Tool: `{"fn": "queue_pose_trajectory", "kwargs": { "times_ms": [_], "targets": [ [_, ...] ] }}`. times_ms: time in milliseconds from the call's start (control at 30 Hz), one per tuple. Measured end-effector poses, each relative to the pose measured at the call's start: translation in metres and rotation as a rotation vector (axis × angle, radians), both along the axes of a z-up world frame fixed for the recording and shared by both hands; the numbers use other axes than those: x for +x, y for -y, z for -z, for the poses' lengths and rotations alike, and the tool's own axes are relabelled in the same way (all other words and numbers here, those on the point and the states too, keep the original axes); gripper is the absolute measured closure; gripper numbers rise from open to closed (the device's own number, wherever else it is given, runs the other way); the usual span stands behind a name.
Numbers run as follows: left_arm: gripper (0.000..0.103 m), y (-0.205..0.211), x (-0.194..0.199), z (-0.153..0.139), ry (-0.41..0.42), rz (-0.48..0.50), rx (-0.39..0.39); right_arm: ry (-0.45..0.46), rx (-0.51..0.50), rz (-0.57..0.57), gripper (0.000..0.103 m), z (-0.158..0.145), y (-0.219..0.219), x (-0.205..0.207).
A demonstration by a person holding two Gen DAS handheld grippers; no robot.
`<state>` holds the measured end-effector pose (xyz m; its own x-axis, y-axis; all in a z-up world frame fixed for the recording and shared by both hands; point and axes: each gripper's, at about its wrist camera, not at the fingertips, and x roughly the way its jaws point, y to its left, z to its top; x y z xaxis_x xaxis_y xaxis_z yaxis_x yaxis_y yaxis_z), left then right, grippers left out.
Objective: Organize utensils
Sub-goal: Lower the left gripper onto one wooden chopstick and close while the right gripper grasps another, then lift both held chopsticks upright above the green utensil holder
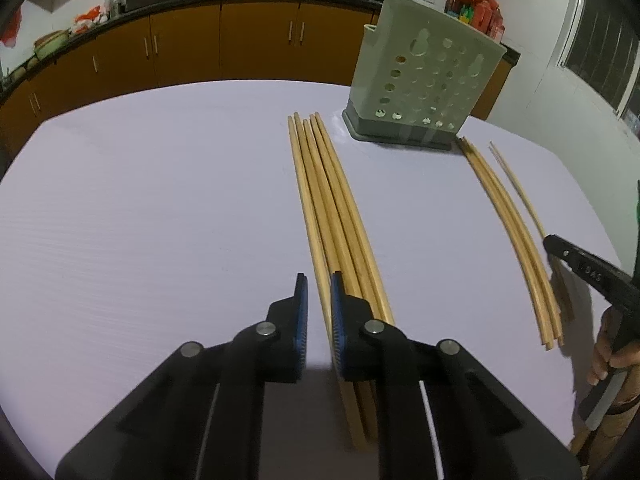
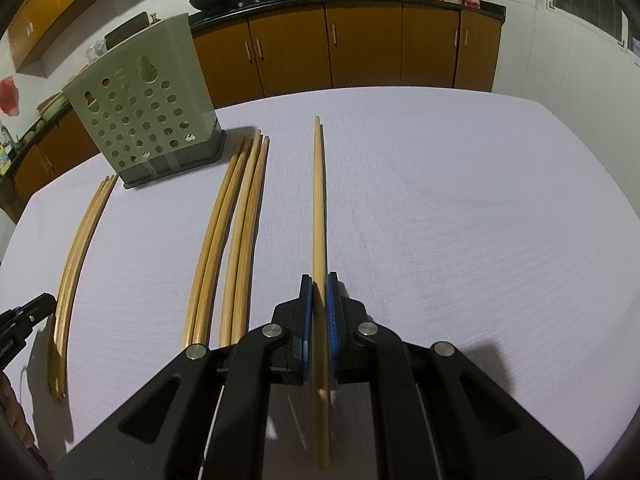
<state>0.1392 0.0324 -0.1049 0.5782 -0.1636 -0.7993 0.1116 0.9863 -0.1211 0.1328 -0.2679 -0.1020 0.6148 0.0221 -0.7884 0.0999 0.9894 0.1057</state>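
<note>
Wooden chopsticks lie in groups on a white table. In the left wrist view my left gripper (image 1: 319, 280) hangs low over the near end of a bunch of several chopsticks (image 1: 328, 200); its jaws are a narrow gap apart around the leftmost stick, not pressing it. A second group (image 1: 508, 220) lies to the right, near my right gripper (image 1: 560, 246). In the right wrist view my right gripper (image 2: 319, 280) is shut on a single chopstick (image 2: 318, 200), held pointing away. Two groups (image 2: 236, 220) (image 2: 80, 232) lie left of it. A perforated grey-green utensil holder (image 1: 424, 76) (image 2: 140, 100) stands upright at the back.
The table's far edge (image 1: 200, 84) faces brown kitchen cabinets (image 2: 360, 44) with pans on the counter. The left gripper's tip (image 2: 28, 312) shows at the left edge of the right wrist view. A hand (image 1: 612, 348) holds the right gripper.
</note>
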Motion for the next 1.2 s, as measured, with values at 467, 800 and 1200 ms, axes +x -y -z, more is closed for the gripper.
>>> {"fn": "queue_pose_trajectory", "kwargs": {
  "times_ms": [467, 800, 1200],
  "targets": [
    [0.095, -0.011, 0.009, 0.003, 0.015, -0.046, 0.068, 0.012, -0.006, -0.022, 0.094, 0.001, -0.003, -0.006],
    [0.094, -0.026, 0.010, 0.004, 0.031, -0.075, 0.052, 0.028, 0.005, -0.025, 0.095, 0.001, 0.000, -0.005],
    [0.095, -0.019, -0.010, 0.004, 0.049, -0.033, 0.092, 0.024, 0.008, -0.027, 0.095, 0.000, 0.003, -0.022]
  ]
}}
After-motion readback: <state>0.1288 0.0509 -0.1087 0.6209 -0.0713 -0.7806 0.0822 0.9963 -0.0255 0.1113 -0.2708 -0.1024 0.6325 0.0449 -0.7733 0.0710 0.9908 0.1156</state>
